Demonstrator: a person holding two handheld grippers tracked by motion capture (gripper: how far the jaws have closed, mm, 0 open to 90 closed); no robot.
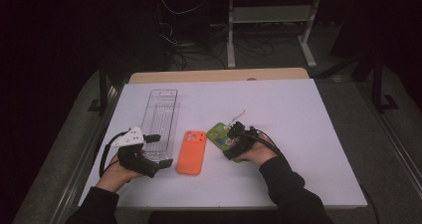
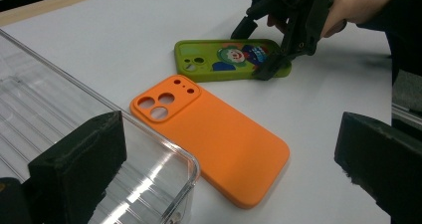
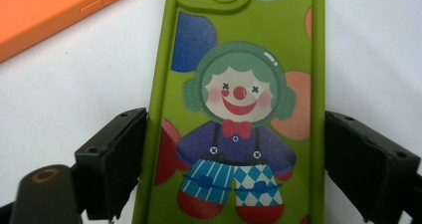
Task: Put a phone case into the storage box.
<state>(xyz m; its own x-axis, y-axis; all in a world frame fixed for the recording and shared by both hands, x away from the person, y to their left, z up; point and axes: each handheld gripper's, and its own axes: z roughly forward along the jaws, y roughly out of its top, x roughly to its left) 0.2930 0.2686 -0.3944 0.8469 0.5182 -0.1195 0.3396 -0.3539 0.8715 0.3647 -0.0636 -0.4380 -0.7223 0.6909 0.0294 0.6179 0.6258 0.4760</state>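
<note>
A green phone case point(image 3: 239, 84) with a clown picture lies flat on the white table point(image 1: 298, 114). My right gripper point(image 3: 236, 134) straddles its lower end, and its two jaws rest against the case's long sides. From the left gripper view the same green case point(image 2: 219, 59) sits under the right gripper point(image 2: 271, 45). An orange phone case point(image 1: 191, 152) lies back up to the left of the green case point(image 1: 218, 133). My left gripper point(image 1: 160, 150) is open beside the near end of a clear plastic tray point(image 1: 161, 112), with nothing gripped.
The clear tray point(image 2: 59, 114) runs lengthwise toward the far edge at the table's left, and its near corner is right by my left jaw. The orange case point(image 2: 214, 134) lies just beyond that corner. Desk legs and cables stand past the table's far edge.
</note>
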